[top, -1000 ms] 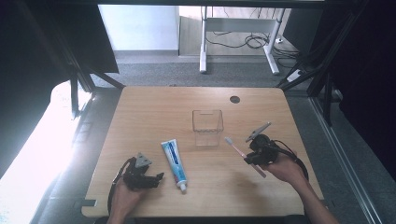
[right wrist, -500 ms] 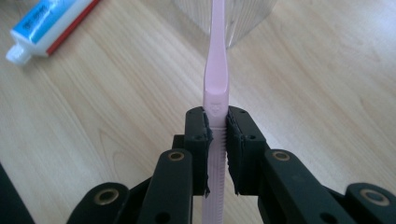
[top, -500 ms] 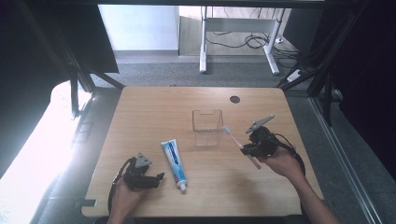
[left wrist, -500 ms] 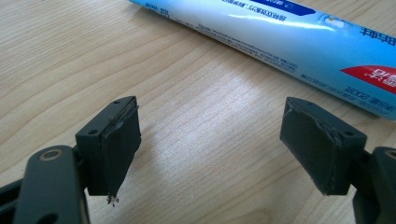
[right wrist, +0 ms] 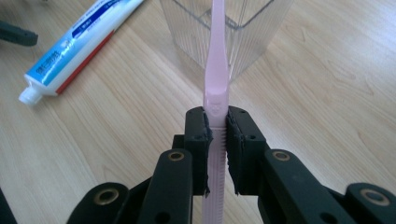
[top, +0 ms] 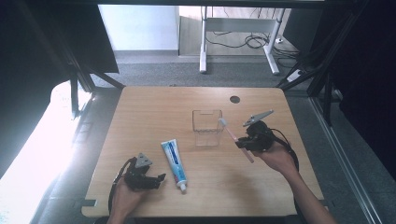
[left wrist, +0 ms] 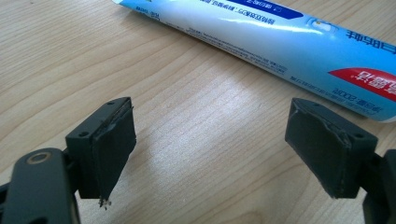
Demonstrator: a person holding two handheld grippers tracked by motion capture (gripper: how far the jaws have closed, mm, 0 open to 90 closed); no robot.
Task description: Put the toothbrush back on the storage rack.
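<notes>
A pink toothbrush (top: pixel 232 135) is clamped by its handle in my right gripper (top: pixel 243 142), which is shut on it. It slants up to the left, its head beside the right rim of a clear ribbed square cup (top: pixel 207 128). In the right gripper view the toothbrush (right wrist: pixel 217 70) runs straight up from my right gripper (right wrist: pixel 218 126) across the front of the cup (right wrist: pixel 252 28). A blue-and-white toothpaste tube (top: pixel 173 158) lies flat left of the cup. My left gripper (top: pixel 159 179) rests beside it, open; its jaws have just been opening, with bare wood between them (left wrist: pixel 212 140) and the tube (left wrist: pixel 280 42) beyond.
The wooden table (top: pixel 154 112) has a dark round hole (top: pixel 235 99) near its far right. Dark frame struts flank both sides, and a white desk leg (top: pixel 203 42) stands on the floor beyond. The toothpaste's cap end (right wrist: pixel 28 95) points toward the front edge.
My right gripper has lifted and carried the toothbrush up and toward the cup, so the brush head now sits by the cup's right rim. The left hand has stayed put.
</notes>
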